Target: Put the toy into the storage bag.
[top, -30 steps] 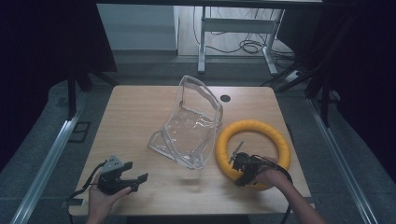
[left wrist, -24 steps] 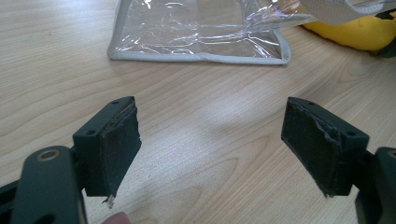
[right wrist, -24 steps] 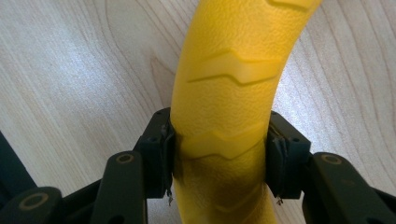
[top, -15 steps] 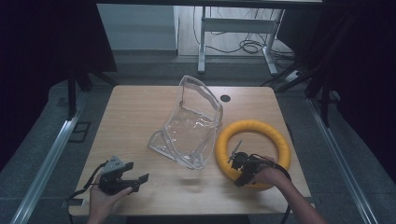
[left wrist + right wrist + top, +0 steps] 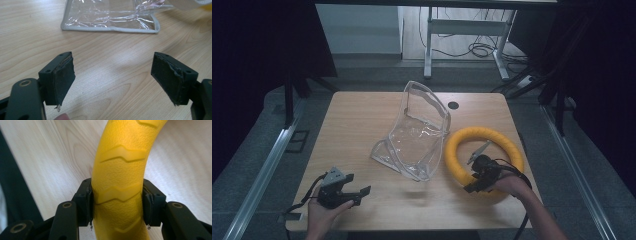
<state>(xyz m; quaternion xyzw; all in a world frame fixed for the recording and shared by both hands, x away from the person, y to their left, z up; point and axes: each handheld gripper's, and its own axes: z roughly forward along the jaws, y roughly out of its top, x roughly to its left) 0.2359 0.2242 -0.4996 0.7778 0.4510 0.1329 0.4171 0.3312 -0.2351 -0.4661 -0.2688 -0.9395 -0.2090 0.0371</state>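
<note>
A yellow textured ring lies flat on the right side of the wooden table. My right gripper is shut on the near part of the yellow ring, with one pad pressed on each side of it. A clear plastic pouch with grey edging stands half open in the middle of the table. My left gripper is near the front left corner and stands wide open over bare wood, its pads well short of the pouch's edge.
A small dark hole sits in the tabletop behind the pouch. Metal rails run along both sides of the table, and a desk frame with cables stands on the floor beyond it.
</note>
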